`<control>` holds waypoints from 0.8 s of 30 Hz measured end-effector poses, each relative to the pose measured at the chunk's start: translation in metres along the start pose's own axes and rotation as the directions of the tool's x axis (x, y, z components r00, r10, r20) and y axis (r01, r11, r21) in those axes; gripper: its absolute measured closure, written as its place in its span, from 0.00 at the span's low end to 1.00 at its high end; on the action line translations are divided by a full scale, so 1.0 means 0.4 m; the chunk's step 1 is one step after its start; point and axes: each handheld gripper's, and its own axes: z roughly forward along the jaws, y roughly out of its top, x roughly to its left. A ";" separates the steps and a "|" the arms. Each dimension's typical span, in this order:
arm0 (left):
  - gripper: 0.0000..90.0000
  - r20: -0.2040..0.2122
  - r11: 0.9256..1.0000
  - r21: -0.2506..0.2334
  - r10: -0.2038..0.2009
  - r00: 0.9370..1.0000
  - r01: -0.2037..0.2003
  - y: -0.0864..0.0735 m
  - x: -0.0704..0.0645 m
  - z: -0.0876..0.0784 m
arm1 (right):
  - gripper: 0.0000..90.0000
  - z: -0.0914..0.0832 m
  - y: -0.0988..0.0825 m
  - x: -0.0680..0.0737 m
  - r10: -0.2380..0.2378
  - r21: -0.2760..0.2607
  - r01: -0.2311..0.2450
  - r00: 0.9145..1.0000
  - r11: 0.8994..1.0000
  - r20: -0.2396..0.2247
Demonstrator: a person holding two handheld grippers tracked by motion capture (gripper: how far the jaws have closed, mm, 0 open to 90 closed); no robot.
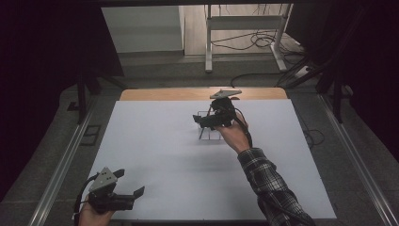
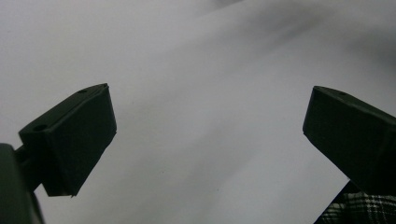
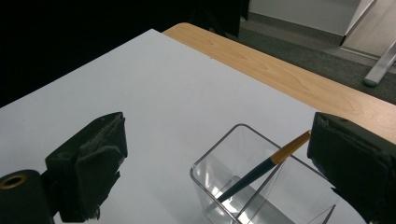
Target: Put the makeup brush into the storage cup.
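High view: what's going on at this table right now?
A person works at a white-topped table with two handheld grippers. The right gripper hovers open over a clear container, where a blue and yellow pen leans inside. The left gripper sits open near the table's near edge, holding nothing.

Pen in holder on table
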 end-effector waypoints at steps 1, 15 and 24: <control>0.04 0.000 1.000 -0.001 0.000 1.000 0.000 0.000 0.000 0.000 | 0.05 -0.002 0.000 0.002 0.000 0.001 0.000 1.000 1.000 -0.002; 0.04 0.000 1.000 -0.003 -0.002 1.000 0.002 0.000 0.000 0.000 | 0.05 -0.035 -0.002 0.027 -0.031 0.006 0.032 0.999 0.999 -0.019; 0.04 0.000 1.000 -0.004 -0.002 1.000 0.002 0.000 0.000 0.000 | 0.05 -0.061 -0.013 0.036 -0.042 0.010 0.043 0.999 0.999 -0.027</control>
